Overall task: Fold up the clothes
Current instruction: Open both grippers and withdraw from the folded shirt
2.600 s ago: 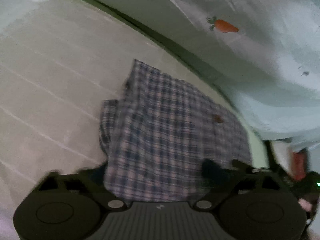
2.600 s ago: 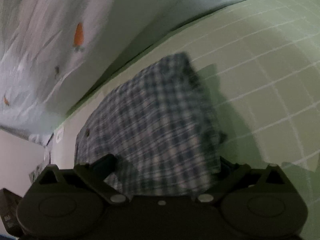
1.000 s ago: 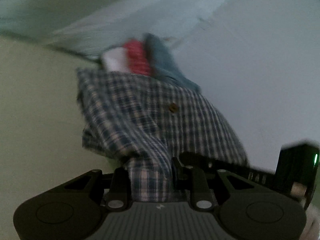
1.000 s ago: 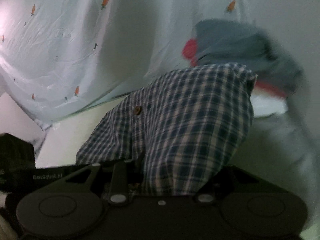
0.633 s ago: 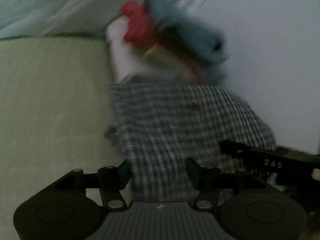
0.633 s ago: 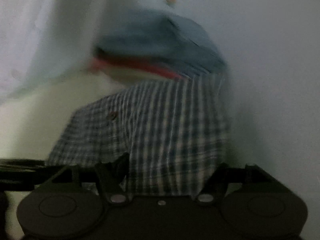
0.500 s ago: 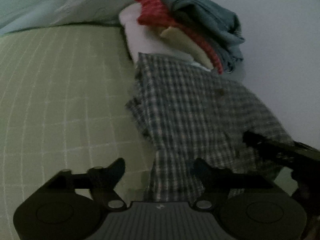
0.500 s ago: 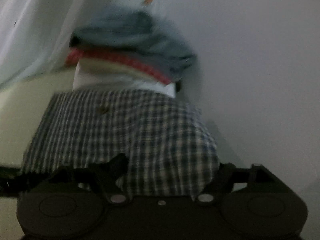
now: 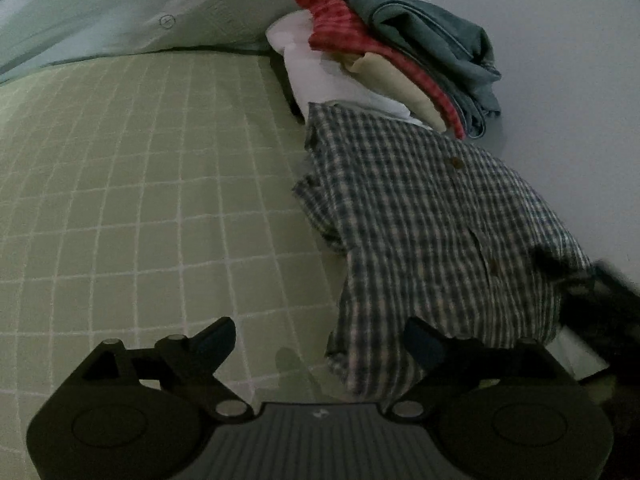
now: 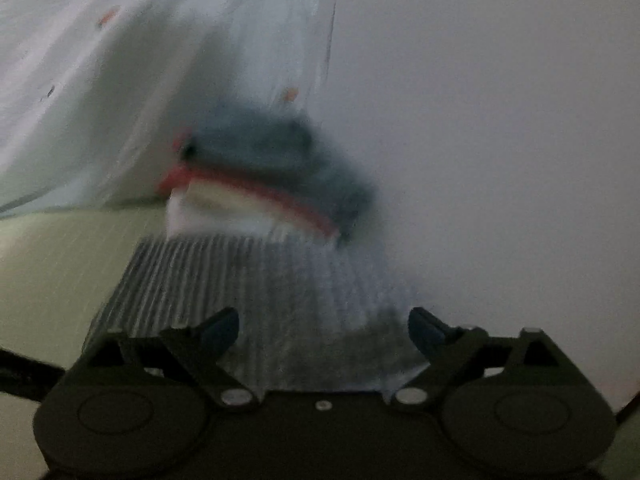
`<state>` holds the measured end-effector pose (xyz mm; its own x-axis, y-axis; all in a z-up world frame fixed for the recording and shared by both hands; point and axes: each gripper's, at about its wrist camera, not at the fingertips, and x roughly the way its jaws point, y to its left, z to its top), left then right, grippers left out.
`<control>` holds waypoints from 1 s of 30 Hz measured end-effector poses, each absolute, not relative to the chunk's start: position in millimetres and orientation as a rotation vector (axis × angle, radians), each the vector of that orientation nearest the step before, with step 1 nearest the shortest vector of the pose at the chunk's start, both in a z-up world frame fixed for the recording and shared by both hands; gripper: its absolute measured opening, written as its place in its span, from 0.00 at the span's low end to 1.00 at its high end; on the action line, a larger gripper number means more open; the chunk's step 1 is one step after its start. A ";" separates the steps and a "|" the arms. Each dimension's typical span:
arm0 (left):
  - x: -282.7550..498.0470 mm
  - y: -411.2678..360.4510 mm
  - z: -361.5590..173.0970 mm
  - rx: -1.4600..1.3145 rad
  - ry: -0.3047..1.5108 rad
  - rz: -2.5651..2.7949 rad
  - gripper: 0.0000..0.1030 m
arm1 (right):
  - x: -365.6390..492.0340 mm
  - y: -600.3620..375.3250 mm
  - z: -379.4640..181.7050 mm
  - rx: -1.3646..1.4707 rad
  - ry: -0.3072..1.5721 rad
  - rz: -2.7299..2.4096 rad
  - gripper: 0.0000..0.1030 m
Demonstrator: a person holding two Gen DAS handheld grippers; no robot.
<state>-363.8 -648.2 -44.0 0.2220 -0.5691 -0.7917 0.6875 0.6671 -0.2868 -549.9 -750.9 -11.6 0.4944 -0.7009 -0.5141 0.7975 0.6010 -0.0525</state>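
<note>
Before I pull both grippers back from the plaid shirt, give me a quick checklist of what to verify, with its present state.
1. Left gripper let go of the plaid shirt: ok, its jaws are opening and the fingers are not pressing the cloth.
2. Right gripper let go: ok, jaws opening wide, with the shirt's edge lying loose between them.
3. Shirt resting on the green bedsheet: ok.
4. Shirt placed next to the pile of folded clothes: ok, its far edge meets the pile's base.
5. Fold neat: not ok, the left edge is bunched.
6. Cloth snagged on right fingers: cannot tell, the right wrist view is blurred.
</note>
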 end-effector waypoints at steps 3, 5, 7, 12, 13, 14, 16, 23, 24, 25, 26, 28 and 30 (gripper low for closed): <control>-365.5 -639.1 -38.3 0.129 0.999 -0.880 0.89 | -552.9 -786.2 -48.4 0.483 0.637 -0.922 0.93; -367.6 -631.3 -32.8 0.128 0.968 -0.892 0.92 | -562.3 -788.5 -45.8 0.545 0.601 -0.932 0.98; -370.4 -624.6 -27.6 0.135 0.938 -0.894 1.00 | -568.3 -780.2 -34.9 0.515 0.576 -0.935 1.00; -379.7 -614.8 -19.7 0.217 0.885 -0.917 1.00 | -582.6 -745.3 -15.9 0.426 0.554 -0.966 1.00; -382.0 -612.9 -18.5 0.237 0.874 -0.918 1.00 | -582.8 -738.4 -12.1 0.420 0.549 -0.982 1.00; -384.0 -610.3 -17.6 0.251 0.870 -0.917 1.00 | -582.7 -731.5 -8.3 0.414 0.544 -0.997 1.00; -387.0 -602.7 -16.6 0.259 0.875 -0.908 1.00 | -582.5 -717.8 -0.6 0.401 0.535 -1.028 1.00; -400.1 -575.1 -10.7 0.284 0.837 -0.924 1.00 | -596.8 -666.6 11.3 0.412 0.521 -1.049 1.00; -401.3 -572.6 -10.8 0.282 0.839 -0.929 1.00 | -598.0 -662.4 10.9 0.413 0.528 -1.047 1.00; -402.5 -570.7 -11.1 0.281 0.843 -0.934 1.00 | -599.3 -658.3 10.6 0.414 0.534 -1.044 1.00; -403.7 -568.9 -11.3 0.279 0.846 -0.939 1.00 | -600.2 -654.7 10.4 0.415 0.538 -1.042 1.00; -405.9 -566.9 -11.6 0.288 0.841 -0.943 1.00 | -599.7 -650.3 10.0 0.418 0.542 -1.034 1.00; -408.1 -565.9 -11.3 0.300 0.825 -0.947 1.00 | -598.0 -647.7 8.6 0.417 0.548 -1.025 1.00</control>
<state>-408.1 -565.9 -11.3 0.3152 -0.5973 -0.7375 0.8125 0.5714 -0.1155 -598.0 -647.7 8.6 0.4065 -0.6832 -0.6066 0.8839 0.4622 0.0718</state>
